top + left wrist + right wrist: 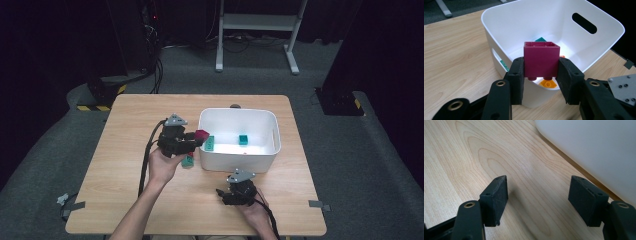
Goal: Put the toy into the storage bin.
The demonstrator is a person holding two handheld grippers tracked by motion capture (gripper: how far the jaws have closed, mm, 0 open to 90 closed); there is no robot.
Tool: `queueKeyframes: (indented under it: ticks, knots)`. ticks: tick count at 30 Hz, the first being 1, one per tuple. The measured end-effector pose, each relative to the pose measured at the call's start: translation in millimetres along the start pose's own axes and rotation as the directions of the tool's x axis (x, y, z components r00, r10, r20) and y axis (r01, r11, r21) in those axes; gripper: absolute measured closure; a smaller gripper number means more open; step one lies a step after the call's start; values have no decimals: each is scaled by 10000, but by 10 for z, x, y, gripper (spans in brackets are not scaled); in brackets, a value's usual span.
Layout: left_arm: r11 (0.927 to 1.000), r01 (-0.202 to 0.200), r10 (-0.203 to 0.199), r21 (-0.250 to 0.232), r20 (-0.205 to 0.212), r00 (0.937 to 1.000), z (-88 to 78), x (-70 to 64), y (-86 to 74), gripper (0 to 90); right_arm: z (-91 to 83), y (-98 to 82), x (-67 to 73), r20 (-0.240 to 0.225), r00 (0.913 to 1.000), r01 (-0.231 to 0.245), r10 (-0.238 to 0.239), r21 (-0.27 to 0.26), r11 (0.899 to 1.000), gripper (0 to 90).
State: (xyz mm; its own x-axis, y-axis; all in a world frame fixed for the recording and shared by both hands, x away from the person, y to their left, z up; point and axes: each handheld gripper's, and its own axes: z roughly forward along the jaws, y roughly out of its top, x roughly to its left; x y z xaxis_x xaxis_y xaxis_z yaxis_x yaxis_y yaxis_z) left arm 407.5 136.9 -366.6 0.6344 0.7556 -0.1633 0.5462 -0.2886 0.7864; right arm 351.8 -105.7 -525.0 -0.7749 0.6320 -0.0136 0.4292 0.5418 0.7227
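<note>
Dark room, wooden desk [150, 200] with white bin [238, 161]. High view: left hand-held gripper [196, 140] holds magenta block [202, 135] at bin's left rim; green block [188, 161] on desk below; right hand-held gripper [222, 191] rests near bin front.
Left gripper view: pads pinching magenta block [541, 59] above rim; orange brick [548, 83] inside.
Right gripper view: jaws spread, empty, over desk [474, 152].

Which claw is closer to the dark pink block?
Left. The left claw is shut on the pink block at the white bin's rim; the right claw sits open on the table in front of the bin, empty.
</note>
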Motion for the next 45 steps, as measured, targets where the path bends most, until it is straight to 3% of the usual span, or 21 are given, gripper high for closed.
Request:
queueKeyframes:
  ticks: [13, 33, 40, 45]
  knots:
    - [9998, -101, 98, 189, 202, 9997, 190, -73, 75, 586, 0, 0, 1, -4, 10000, -3, 3, -2, 10000, 319]
    - [9992, -121, 119, 370, 55, 9999, 373, -92, 82, 582, 0, 0, 1, 2, 10000, -2, 2, 3, 10000, 319]
    - [9996, 29, -27, 281, -44, 10000, 386, -76, 66, 481, 0, 0, 1, 1, 10000, -1, 1, 1, 10000, 317]
    - [9999, 75, -73, 117, -158, 9998, 322, -57, 49, 457, 0, 0, 2, 0, 10000, 0, 0, 3, 10000, 317]
